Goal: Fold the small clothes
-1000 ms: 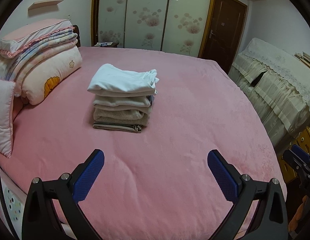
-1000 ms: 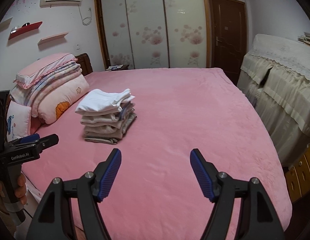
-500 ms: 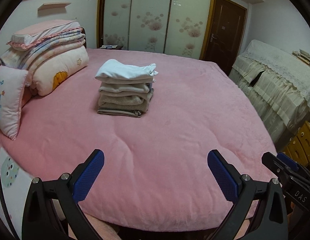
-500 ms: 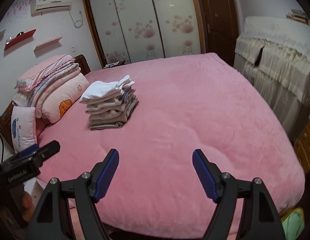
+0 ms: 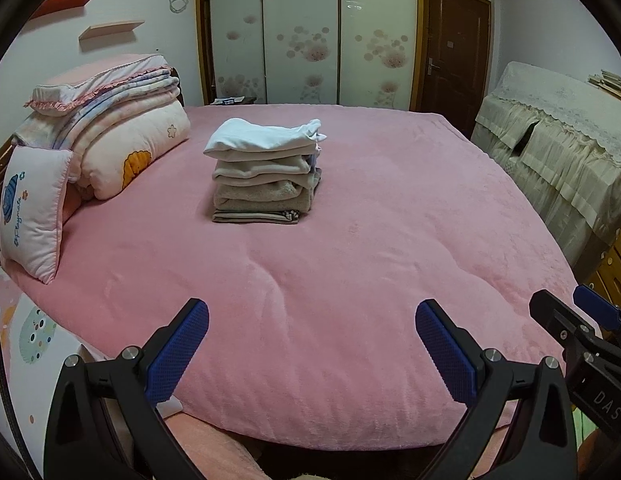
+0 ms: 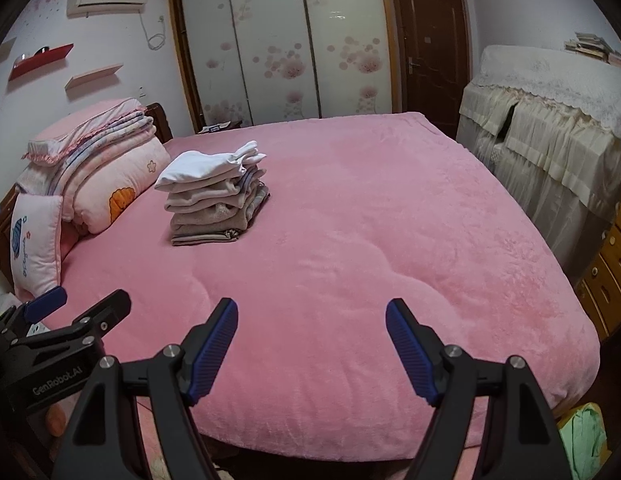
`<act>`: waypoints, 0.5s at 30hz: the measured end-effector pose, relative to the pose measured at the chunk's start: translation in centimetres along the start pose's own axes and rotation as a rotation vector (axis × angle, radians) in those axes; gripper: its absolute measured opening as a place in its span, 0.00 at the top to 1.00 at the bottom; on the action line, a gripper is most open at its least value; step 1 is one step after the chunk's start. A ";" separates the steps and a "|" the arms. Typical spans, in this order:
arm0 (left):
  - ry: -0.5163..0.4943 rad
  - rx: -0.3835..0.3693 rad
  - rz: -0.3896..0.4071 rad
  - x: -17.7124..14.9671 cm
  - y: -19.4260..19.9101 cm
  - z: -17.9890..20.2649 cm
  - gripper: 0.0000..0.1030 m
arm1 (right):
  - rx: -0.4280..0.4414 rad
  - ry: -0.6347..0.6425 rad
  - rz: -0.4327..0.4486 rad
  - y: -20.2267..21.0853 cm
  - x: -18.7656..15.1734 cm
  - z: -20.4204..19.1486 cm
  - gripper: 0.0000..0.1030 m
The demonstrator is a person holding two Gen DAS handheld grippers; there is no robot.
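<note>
Several soft folded clothes (image 5: pixel 266 172), stacked

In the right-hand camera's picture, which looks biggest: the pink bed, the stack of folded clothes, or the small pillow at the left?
As they appear there:
1. pink bed, by far
2. stack of folded clothes
3. small pillow, though it sits nearer the camera and is close in apparent size, so 2 and 3 are unsure.

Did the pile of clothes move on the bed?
No. The pile of clothes sits at the same spot on the bed, beside the quilt. It only looks farther away because the cameras pulled back toward the bed's near edge.
</note>
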State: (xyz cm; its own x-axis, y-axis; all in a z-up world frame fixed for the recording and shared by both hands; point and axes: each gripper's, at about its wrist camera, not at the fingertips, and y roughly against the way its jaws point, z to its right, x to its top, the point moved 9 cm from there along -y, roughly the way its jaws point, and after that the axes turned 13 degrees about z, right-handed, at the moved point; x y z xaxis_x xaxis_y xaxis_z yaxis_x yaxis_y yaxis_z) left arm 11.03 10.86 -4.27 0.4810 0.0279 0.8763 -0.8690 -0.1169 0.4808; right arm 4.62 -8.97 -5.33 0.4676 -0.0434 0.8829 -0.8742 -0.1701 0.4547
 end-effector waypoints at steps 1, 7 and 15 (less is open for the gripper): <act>0.000 -0.005 -0.003 0.0 -0.1 0.0 0.00 | -0.001 0.004 0.000 0.0 0.0 0.0 0.25; -0.001 -0.028 -0.008 0.0 -0.3 0.4 0.00 | 0.005 0.001 -0.007 -0.2 -0.2 0.0 0.25; -0.012 -0.050 -0.013 0.0 -0.4 1.4 0.00 | -0.005 -0.002 0.000 0.0 -0.3 0.2 0.25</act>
State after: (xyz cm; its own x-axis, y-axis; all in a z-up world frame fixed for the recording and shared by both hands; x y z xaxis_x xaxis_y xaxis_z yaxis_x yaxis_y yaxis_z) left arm 11.53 9.55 -4.46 0.4938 0.0175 0.8694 -0.8670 -0.0672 0.4938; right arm 4.53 -9.12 -5.60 0.4675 -0.0451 0.8828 -0.8751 -0.1647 0.4550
